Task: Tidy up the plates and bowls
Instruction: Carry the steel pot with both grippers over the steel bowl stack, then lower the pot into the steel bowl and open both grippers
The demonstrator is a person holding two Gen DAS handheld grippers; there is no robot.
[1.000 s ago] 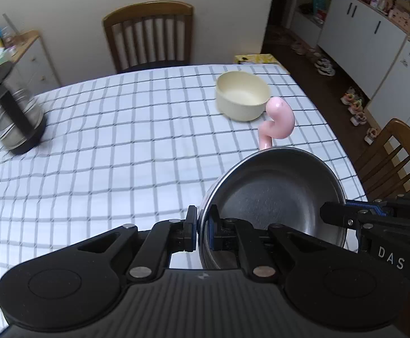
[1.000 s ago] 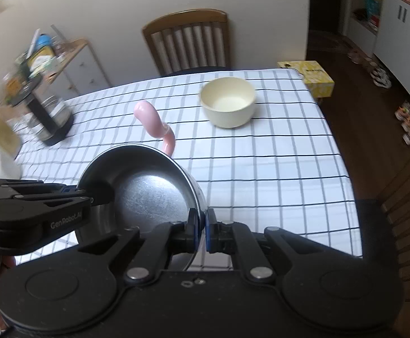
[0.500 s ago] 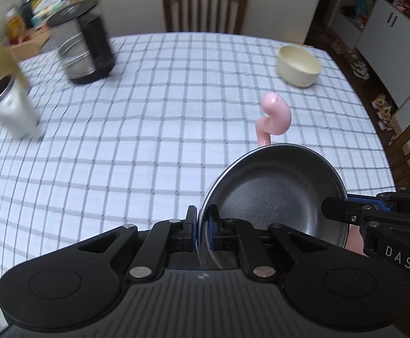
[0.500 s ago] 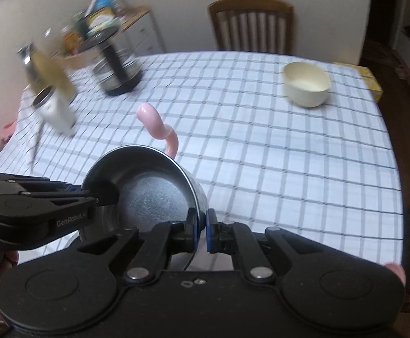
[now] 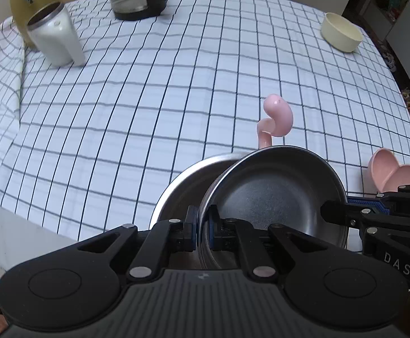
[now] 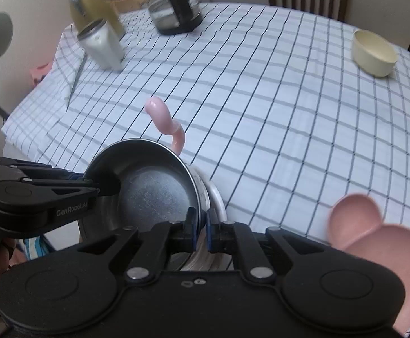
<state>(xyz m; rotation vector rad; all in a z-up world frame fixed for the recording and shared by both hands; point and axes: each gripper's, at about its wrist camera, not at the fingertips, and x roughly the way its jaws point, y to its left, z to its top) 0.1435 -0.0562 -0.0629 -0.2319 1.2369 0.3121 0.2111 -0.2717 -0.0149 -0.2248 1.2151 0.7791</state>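
Tool [image 5: 203, 226] on shiny steel bowl [image 5: 272, 197]

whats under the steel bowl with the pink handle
A second metal bowl sits on the checked tablecloth beneath the steel bowl; only its rim shows, its inside and base are covered.

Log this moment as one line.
left tool: shut on pan rim | right tool: shut on pan rim | pan: over steel bowl
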